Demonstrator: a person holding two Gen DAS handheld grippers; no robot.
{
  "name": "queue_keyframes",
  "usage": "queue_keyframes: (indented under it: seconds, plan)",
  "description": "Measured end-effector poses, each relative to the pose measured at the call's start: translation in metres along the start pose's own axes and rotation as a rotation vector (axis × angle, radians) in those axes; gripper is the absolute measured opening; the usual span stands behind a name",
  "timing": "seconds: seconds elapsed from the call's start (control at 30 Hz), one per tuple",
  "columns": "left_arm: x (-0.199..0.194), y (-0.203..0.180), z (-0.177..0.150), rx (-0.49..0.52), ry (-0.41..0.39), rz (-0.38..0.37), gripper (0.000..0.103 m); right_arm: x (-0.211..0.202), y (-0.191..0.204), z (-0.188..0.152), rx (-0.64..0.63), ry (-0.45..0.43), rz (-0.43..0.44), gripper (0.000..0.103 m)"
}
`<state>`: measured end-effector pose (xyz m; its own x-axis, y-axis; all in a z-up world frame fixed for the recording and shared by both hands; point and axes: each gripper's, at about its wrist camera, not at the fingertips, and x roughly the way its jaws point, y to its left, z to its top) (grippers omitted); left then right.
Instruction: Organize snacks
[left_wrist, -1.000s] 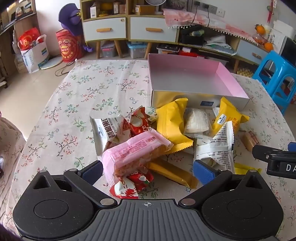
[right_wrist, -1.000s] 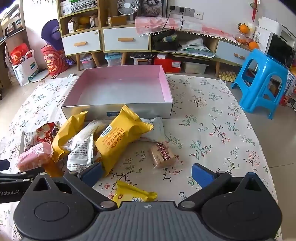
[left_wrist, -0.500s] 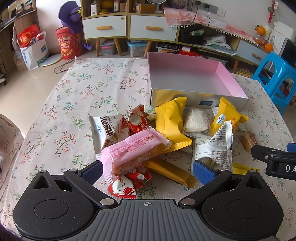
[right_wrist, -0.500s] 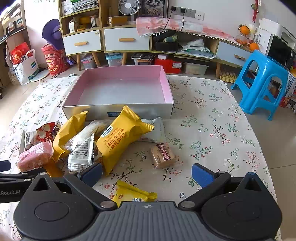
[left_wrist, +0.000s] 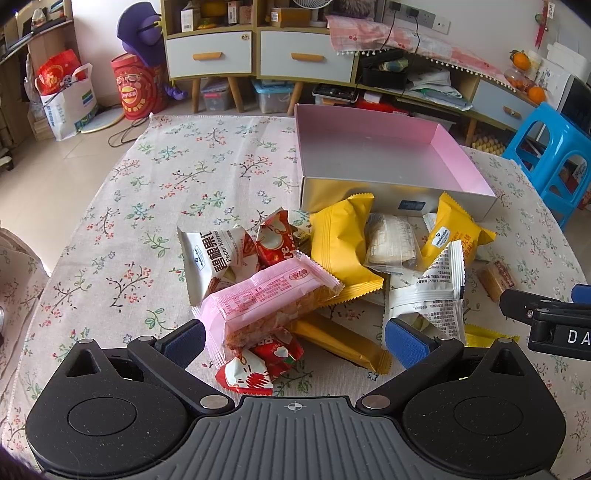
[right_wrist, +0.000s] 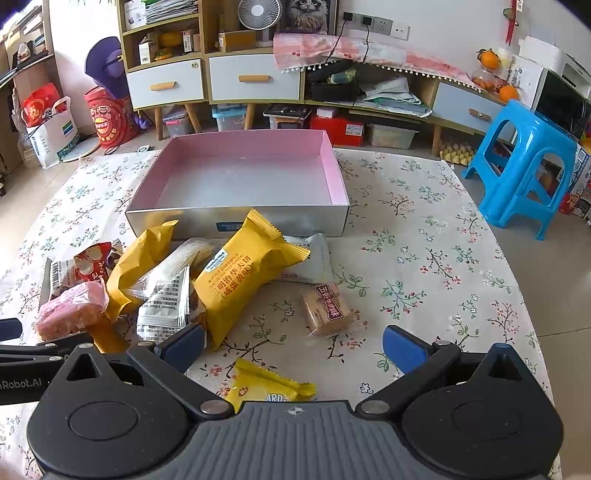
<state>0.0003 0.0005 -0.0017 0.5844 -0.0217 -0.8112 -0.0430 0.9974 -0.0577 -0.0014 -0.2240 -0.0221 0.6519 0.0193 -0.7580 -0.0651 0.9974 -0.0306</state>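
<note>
Both the left gripper (left_wrist: 295, 338) and right gripper (right_wrist: 293, 345) hang with jaws spread, holding nothing. The snack pile (left_wrist: 332, 266) lies heaped on the floral tablecloth (left_wrist: 155, 206) against the pink box (right_wrist: 243, 181), crowding its front wall; a small yellow packet (right_wrist: 266, 384) sits between the right fingers

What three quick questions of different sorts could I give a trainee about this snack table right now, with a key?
1. True or false: the pink box already holds snacks.
2. Which snack lies nearest between the left tongs: A) pink packet, B) brown cake, C) clear packet?
3. Fill in: both tongs, including the right tongs, are ____.

Key: 1 false; 2 A; 3 open.
</note>
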Motion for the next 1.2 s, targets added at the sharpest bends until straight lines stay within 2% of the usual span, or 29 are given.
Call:
queue_keyframes:
  seconds: [0.83,1.2]
  plan:
    - [-0.005,0.003,0.001,0.015,-0.036,0.011,0.103,-0.009,0.004,0.002,-0.021,-0.03,0.011,0.093]
    - [0.001,0.01,0.001,0.01,-0.024,0.014,0.103,-0.01,0.004,0.005,-0.027,0.003,0.059,0.093]
